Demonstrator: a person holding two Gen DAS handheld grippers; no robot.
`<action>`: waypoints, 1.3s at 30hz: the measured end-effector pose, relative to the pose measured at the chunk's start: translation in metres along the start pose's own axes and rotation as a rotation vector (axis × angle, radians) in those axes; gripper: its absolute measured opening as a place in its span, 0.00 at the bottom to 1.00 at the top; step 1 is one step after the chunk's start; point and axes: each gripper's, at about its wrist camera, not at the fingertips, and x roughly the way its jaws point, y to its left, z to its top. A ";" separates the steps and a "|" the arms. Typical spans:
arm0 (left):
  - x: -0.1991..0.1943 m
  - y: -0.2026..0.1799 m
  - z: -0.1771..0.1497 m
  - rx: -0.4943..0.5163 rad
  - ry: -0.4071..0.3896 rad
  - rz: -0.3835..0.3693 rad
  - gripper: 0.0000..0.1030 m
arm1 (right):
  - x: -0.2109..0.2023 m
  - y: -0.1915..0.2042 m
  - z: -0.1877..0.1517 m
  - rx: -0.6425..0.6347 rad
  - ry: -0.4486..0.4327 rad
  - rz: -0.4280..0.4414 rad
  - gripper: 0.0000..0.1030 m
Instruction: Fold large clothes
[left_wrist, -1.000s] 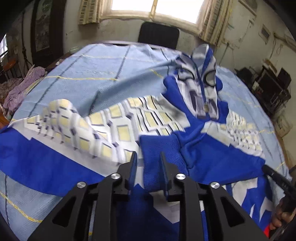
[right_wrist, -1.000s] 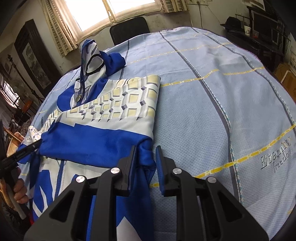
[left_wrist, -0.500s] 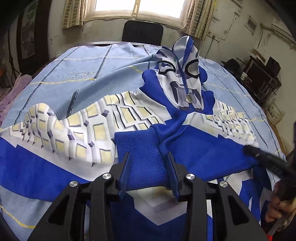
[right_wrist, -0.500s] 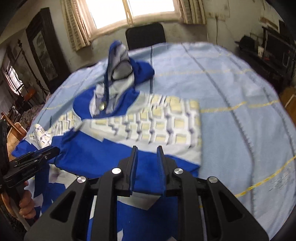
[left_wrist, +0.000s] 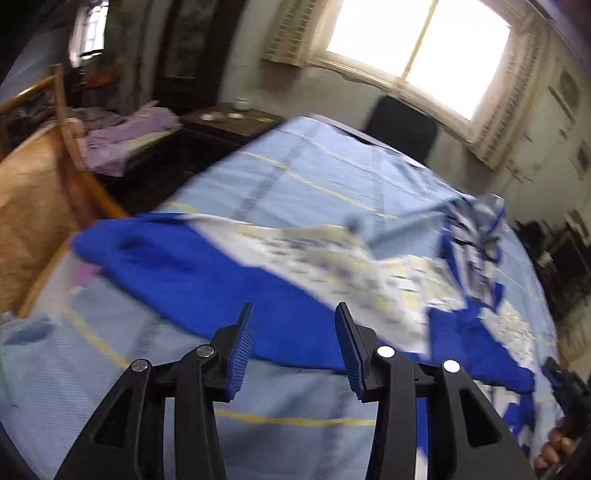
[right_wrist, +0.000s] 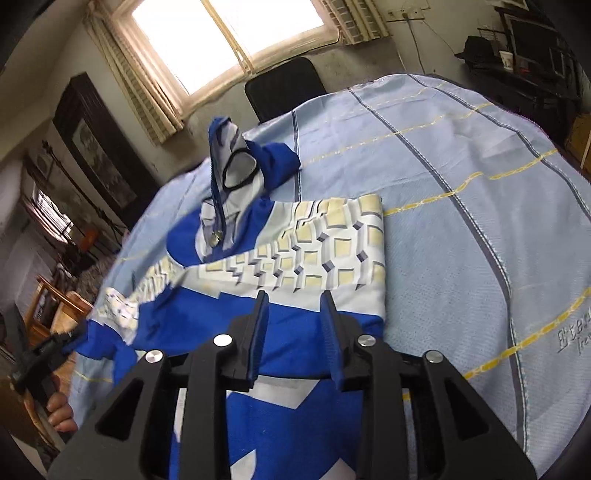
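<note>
A blue, white and yellow-checked hooded jacket (right_wrist: 295, 258) lies spread on the round table; its hood (right_wrist: 236, 170) points to the far side. In the left wrist view the jacket (left_wrist: 221, 273) is blurred, with one sleeve stretched to the left. My left gripper (left_wrist: 293, 347) is open and empty, just above the sleeve's near edge. My right gripper (right_wrist: 293, 332) is open and empty over the blue band of the folded right sleeve. The left gripper also shows at the left edge of the right wrist view (right_wrist: 44, 350).
A light blue tablecloth (right_wrist: 461, 206) with yellow and grey lines covers the table. A black chair (right_wrist: 284, 88) stands behind it under the window. A wooden chair with orange cloth (left_wrist: 40, 192) stands at the left; dark shelves (right_wrist: 535, 48) stand at the right.
Both grippers have opened and let go of the blue cuffs. The left gripper has swung left, to the outstretched sleeve. The right sleeve now lies folded over the body.
</note>
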 end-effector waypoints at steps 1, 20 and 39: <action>-0.004 0.015 0.003 -0.020 -0.005 0.033 0.43 | -0.002 0.000 0.001 0.012 0.000 0.018 0.29; 0.039 0.082 0.028 -0.224 0.039 0.132 0.29 | -0.007 -0.006 -0.005 0.046 0.008 0.022 0.36; -0.020 -0.058 0.041 0.174 -0.127 0.196 0.03 | -0.012 -0.006 -0.004 0.070 -0.001 0.053 0.36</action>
